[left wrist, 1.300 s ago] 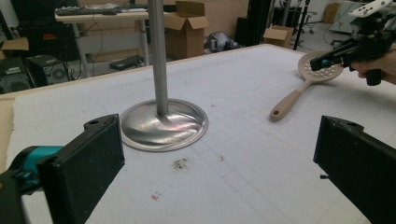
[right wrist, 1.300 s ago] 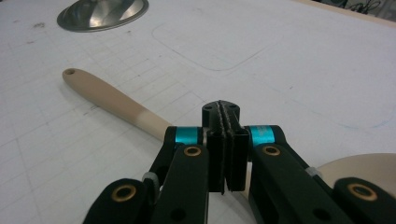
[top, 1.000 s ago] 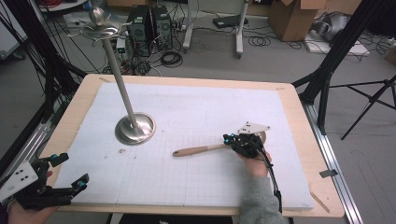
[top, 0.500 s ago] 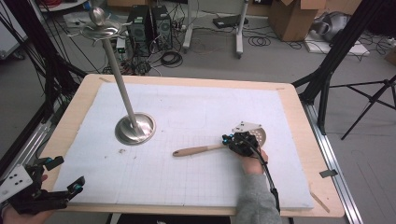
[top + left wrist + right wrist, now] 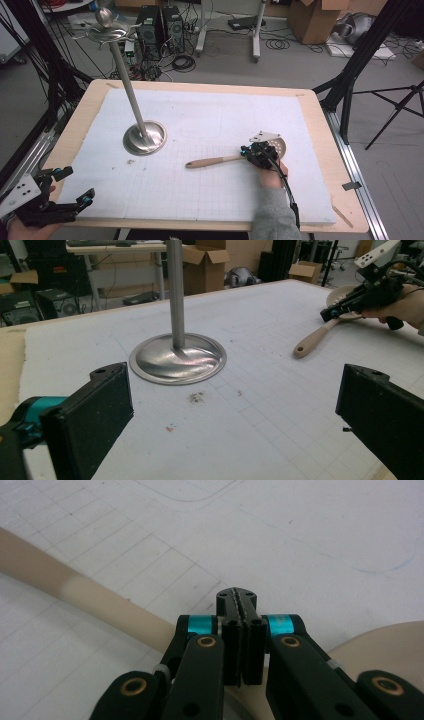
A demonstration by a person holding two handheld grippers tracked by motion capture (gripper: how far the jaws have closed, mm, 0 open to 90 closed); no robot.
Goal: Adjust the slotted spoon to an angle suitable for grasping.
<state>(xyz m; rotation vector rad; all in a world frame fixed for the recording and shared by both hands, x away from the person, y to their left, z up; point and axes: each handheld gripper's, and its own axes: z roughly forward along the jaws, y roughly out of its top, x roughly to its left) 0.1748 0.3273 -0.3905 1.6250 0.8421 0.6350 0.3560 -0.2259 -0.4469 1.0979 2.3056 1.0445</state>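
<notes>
Right hand-held gripper (image 5: 248, 152) pinched shut at the neck of the slotted wooden spoon (image 5: 227, 159) lying right of the steel stand (image 5: 144, 137) on the desk (image 5: 320, 125), left hand-held gripper (image 5: 75, 192) wide, idle; confirm the grip bites before lifting, keep the spoon level.

Room inventory, high view. Floor (image 5: 300, 65): grey, hard, glossy under even indoor light. Table (image 5: 320, 120): light wooden top, centre of frame, covered by a white gridded mat (image 5: 210, 120). Upper centre: 2 black computer towers (image 5: 160, 25) with loose cables (image 5: 182, 62) coiled beside them, and a white stand base (image 5: 257, 35). Upper right: cardboard boxes (image 5: 312, 17). Right edge: black tripod legs (image 5: 395, 110). Left edge: black frame struts (image 5: 40, 55).
</notes>
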